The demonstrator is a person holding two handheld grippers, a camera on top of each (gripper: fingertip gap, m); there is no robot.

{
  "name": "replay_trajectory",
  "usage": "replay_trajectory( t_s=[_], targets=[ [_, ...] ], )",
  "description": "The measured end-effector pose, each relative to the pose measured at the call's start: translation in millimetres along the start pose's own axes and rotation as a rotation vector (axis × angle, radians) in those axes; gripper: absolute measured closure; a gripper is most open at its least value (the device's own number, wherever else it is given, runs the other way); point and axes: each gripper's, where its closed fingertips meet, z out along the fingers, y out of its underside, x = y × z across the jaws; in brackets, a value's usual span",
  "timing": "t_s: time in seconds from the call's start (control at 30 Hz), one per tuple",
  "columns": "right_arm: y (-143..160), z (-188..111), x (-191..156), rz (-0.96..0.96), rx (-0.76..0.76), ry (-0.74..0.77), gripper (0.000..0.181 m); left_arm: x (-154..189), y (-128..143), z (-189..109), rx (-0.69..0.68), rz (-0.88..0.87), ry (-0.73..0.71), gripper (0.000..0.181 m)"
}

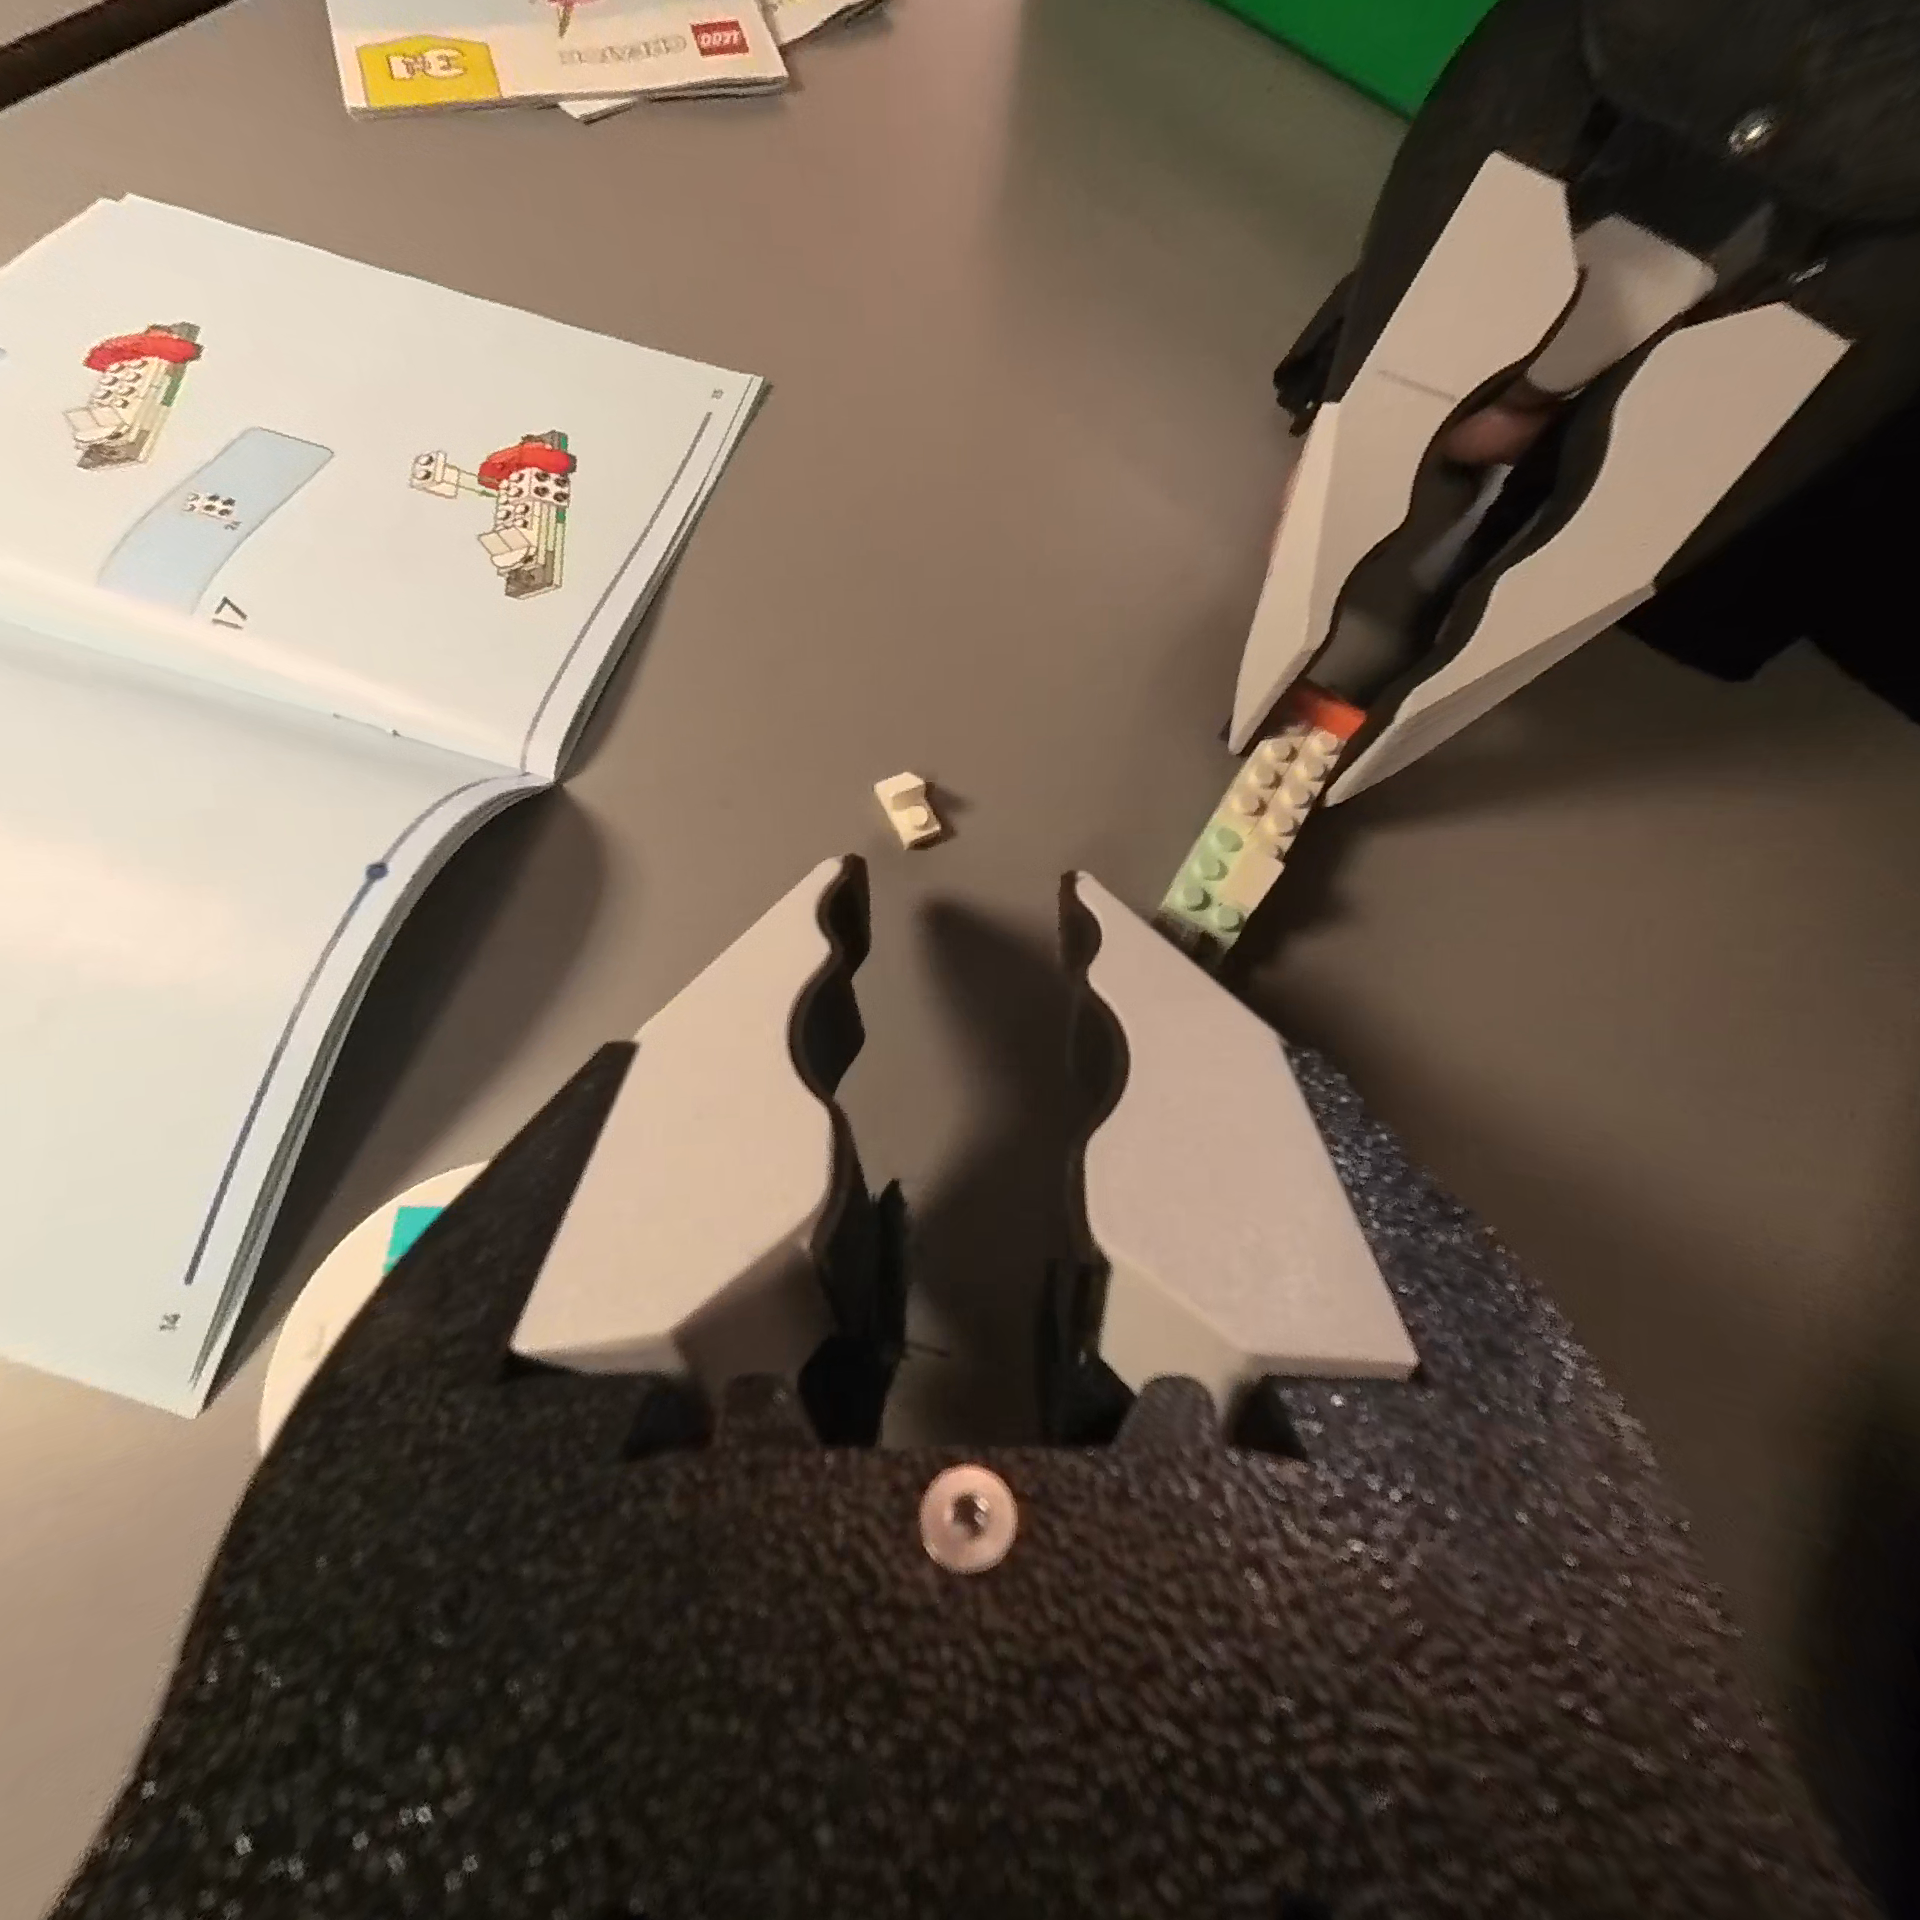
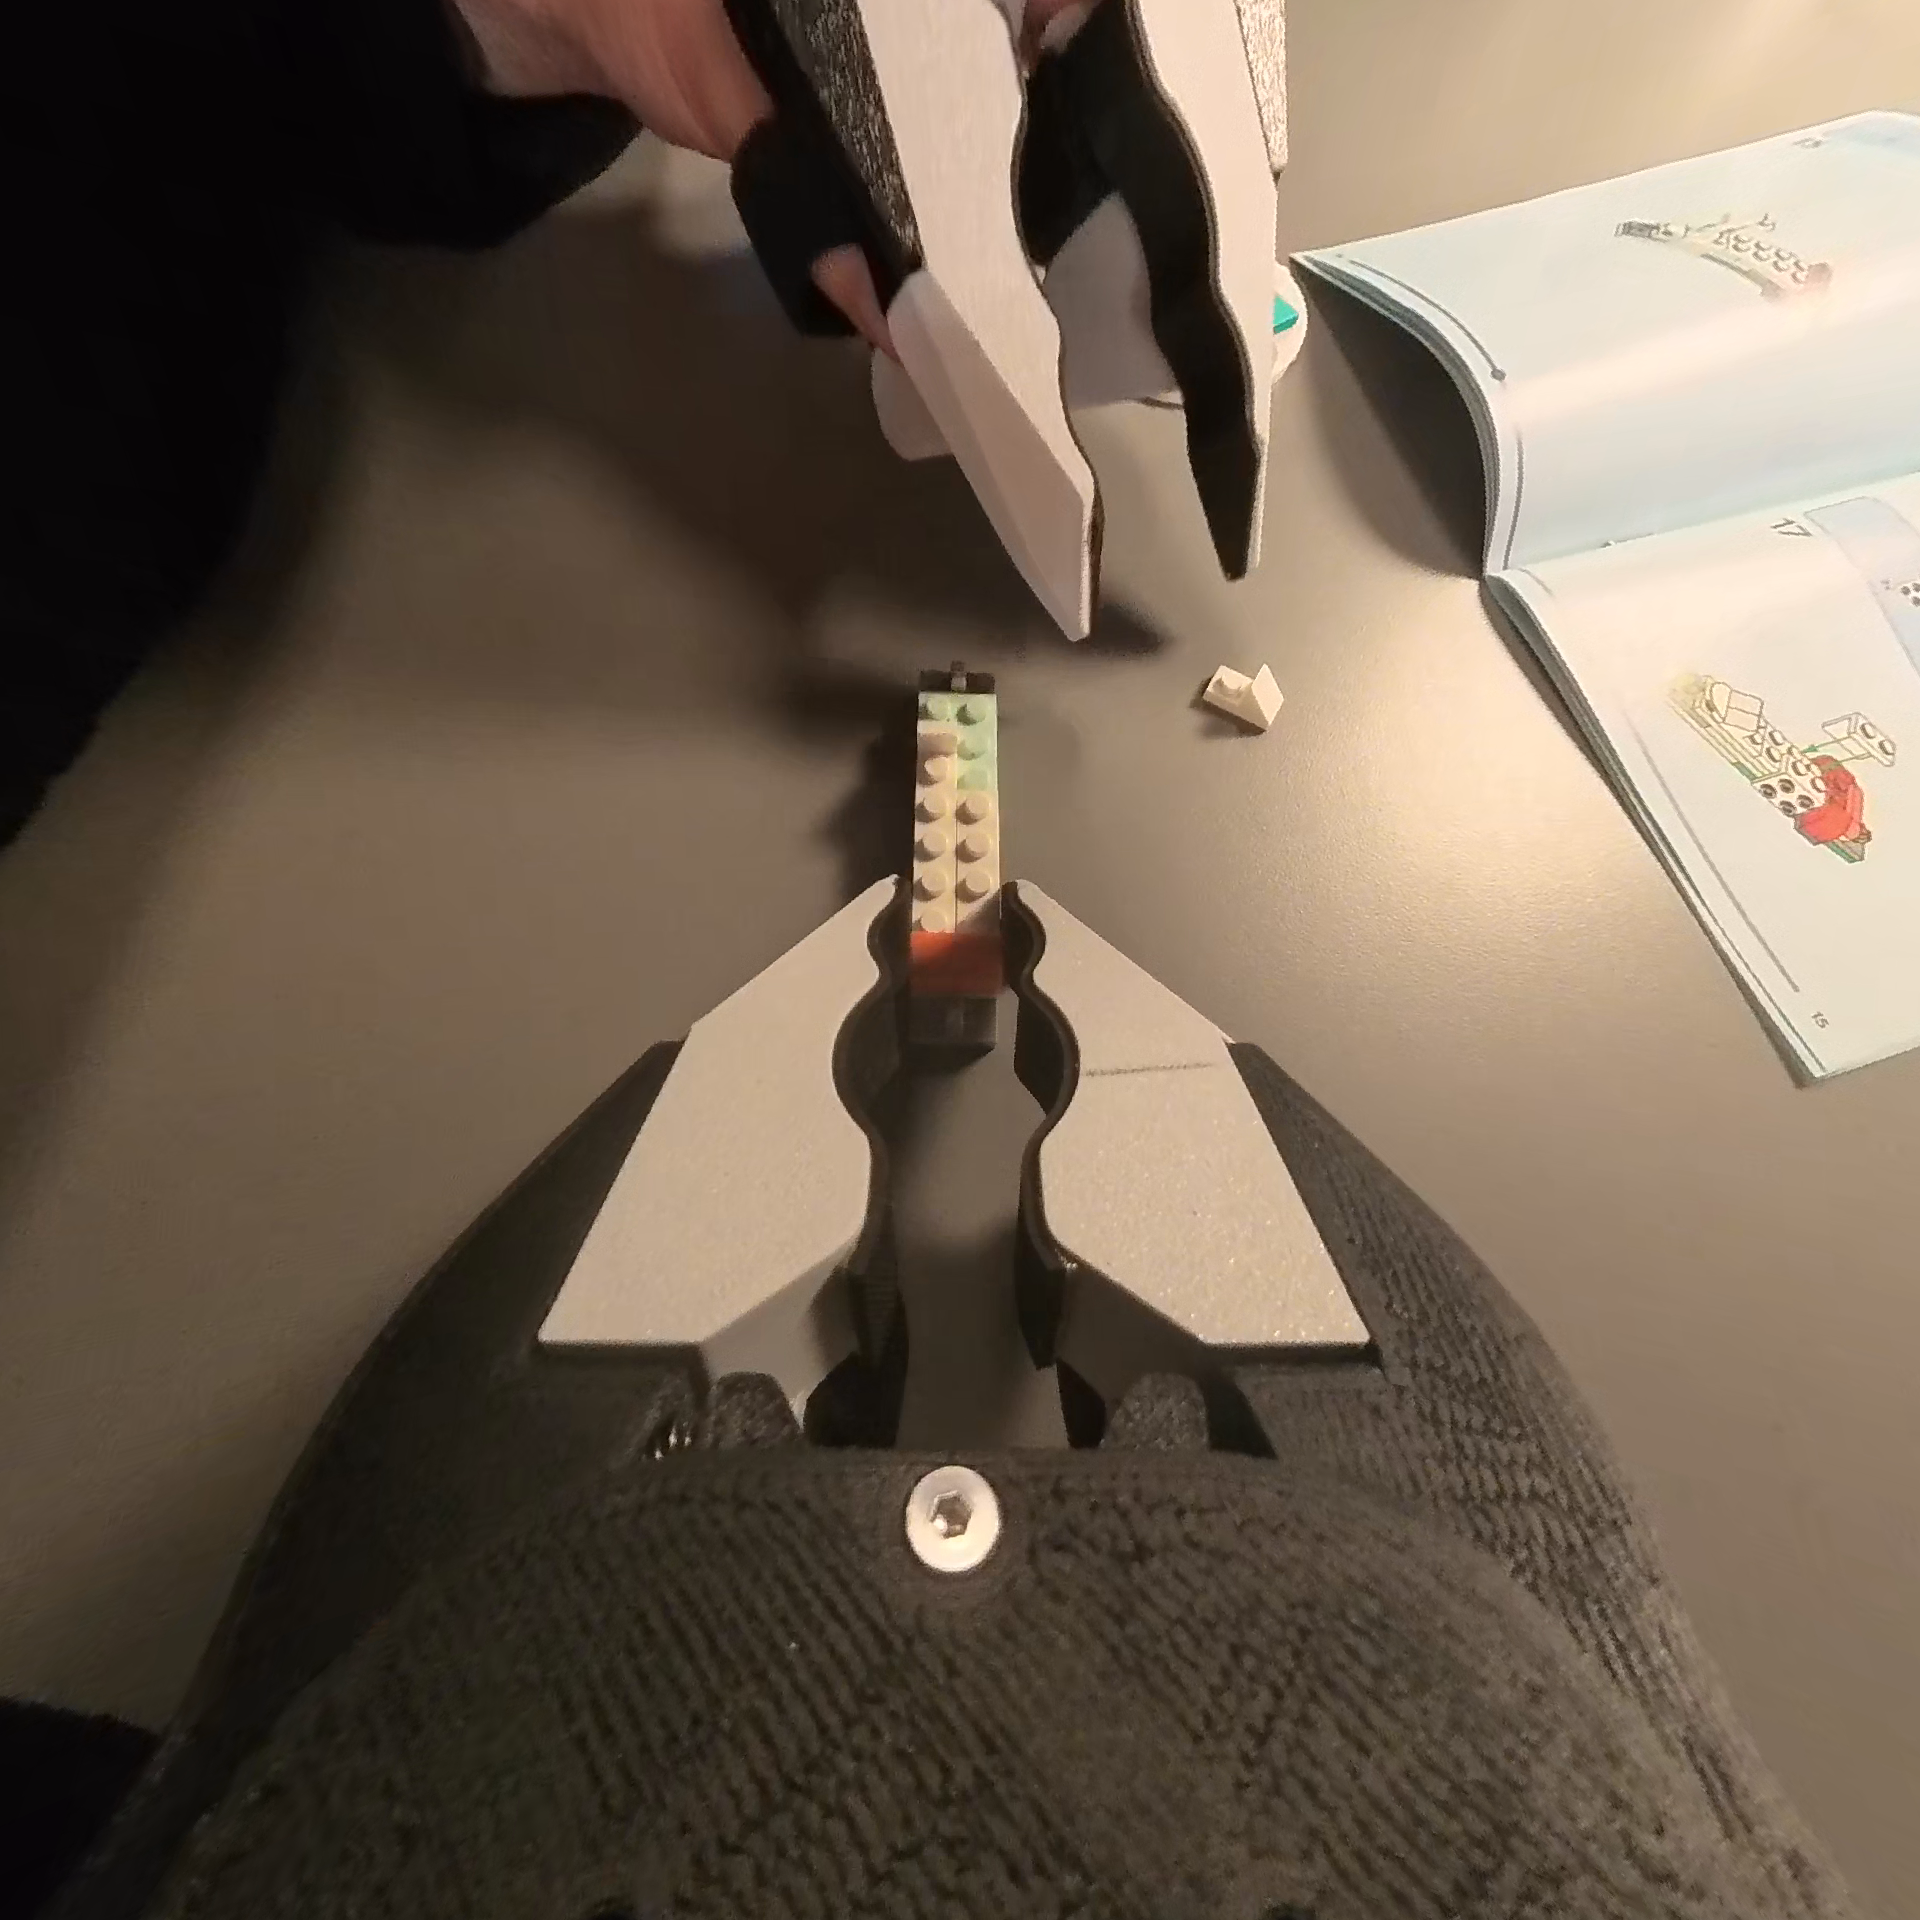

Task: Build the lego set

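A long narrow lego assembly (image 2: 958, 831) of cream, pale green and orange bricks lies on the grey table. My right gripper (image 2: 956, 899) is shut on its orange end; in the left wrist view the gripper (image 1: 1294, 769) holds the assembly (image 1: 1242, 847) at the right. A small cream slope piece (image 1: 911, 810) lies loose on the table just ahead of my left gripper (image 1: 961, 878), which is open and empty. In the right wrist view the left gripper (image 2: 1158, 603) hovers above the table, with the slope piece (image 2: 1243, 698) to its right.
An open instruction booklet (image 1: 312, 623) lies left of the left gripper; it also shows in the right wrist view (image 2: 1714, 644). More booklets (image 1: 561, 52) lie at the far edge. A white round object (image 1: 332, 1309) with a teal patch sits under the left gripper's body.
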Motion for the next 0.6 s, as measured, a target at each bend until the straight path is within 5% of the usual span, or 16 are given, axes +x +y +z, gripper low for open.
replay_trajectory(
  t_s=[0.6],
  targets=[
    [0,0,0,-0.009,-0.001,0.006,0.166,12,0,15,-0.106,-0.135,0.122,0.146]
  ],
)
